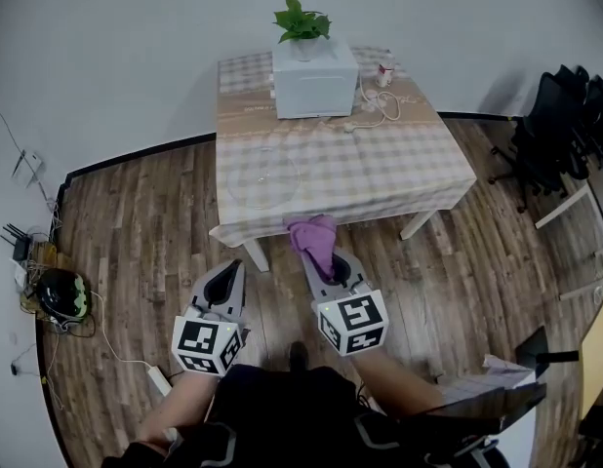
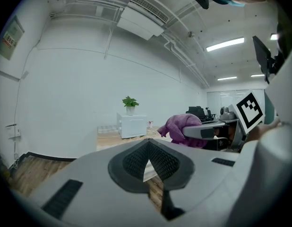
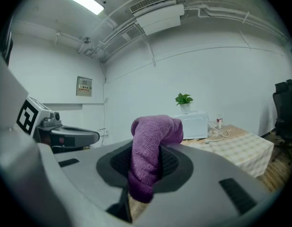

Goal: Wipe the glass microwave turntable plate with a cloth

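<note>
Purple cloth (image 1: 314,237) fills the right gripper (image 1: 333,269): the jaws are clamped on a thick fold of it, and the free end stands up past the tips and flops over, as the right gripper view shows plainly. The left gripper (image 1: 226,283) has its jaws drawn together with nothing between them; only a small sliver of daylight shows between the pads in its own view. Both grippers hang short of the table (image 1: 399,164), over the wooden floor on its near side, side by side and pointing toward it. The glass plate (image 1: 263,177) lies flat on the near left part of the table, well clear of the white microwave (image 1: 314,84) at the table's far side, which has a plant (image 1: 301,19) on top. From the cloth-bearing right gripper, the plate lies ahead and to the left, beyond the table's near edge; from the left gripper it lies ahead and slightly to the right, so neither is much nearer. The plate is round, so no direction of approach is favoured. Wiping has not begun, by the look of it: the cloth is apart from the glass, and the next move likely calls for carrying the right gripper forward and leftward over the table edge, then down onto the plate. The empty left gripper may need to steady the rim, since smooth glass on a tablecloth could slide.
</note>
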Motion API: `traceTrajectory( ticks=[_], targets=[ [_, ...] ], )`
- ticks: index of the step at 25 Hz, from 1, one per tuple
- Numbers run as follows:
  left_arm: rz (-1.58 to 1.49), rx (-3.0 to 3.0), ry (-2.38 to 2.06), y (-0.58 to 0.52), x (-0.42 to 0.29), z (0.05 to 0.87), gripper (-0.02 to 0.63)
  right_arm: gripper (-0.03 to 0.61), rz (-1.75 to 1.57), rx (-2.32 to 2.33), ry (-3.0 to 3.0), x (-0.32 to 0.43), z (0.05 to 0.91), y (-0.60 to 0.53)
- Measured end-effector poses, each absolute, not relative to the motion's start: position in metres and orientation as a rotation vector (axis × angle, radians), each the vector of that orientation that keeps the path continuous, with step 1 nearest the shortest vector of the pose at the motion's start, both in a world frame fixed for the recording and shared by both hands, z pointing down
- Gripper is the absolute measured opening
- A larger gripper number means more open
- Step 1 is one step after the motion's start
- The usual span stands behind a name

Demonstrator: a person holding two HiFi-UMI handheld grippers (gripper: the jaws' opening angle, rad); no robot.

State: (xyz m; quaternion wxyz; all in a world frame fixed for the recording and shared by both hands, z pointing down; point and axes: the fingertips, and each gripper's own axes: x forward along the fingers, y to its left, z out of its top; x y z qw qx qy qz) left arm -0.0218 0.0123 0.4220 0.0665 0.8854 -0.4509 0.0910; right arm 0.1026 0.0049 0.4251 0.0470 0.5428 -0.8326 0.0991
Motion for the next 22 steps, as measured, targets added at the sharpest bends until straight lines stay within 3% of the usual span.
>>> traceTrajectory(
  ticks=[22],
  targets=[
    [0.197,2.67,-1.34,-0.107,-0.057,0.428,0.002,0.081,0.262,1.674,-2.473,0.075,0.425,-0.109]
  ],
)
